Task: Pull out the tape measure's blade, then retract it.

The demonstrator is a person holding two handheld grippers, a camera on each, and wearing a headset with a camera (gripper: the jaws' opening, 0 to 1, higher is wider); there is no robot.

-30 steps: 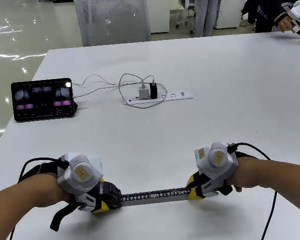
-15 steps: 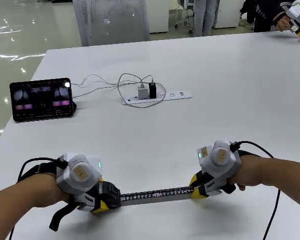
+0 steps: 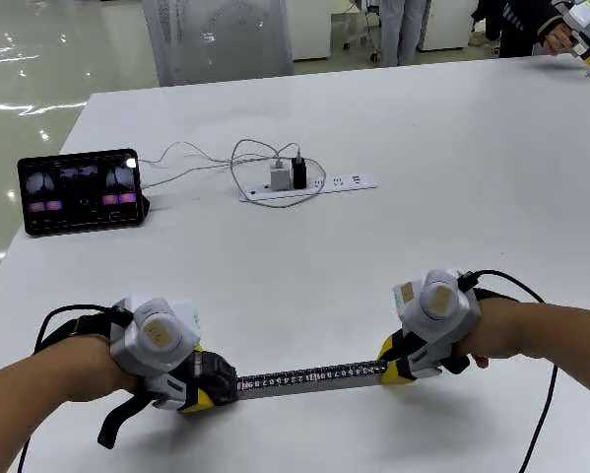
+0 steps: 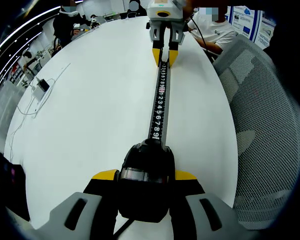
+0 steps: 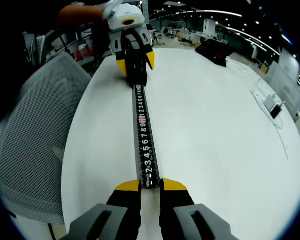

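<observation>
The left gripper (image 3: 198,396) has its fingers clamped on the black case (image 3: 216,379), well nearer the person than the power strip (image 3: 314,185). The blade (image 3: 309,375) runs straight out of the case along the white surface (image 3: 452,177) — its tip is pinched in the narrow fingers of the right gripper (image 3: 391,371), also on the strip's near side.

On table (image 3: 452,158), near edge: tape measure (image 3: 208,379), blade (image 3: 309,375) running right. Far left, tablet (image 3: 80,191); behind centre, power strip (image 3: 309,185).
</observation>
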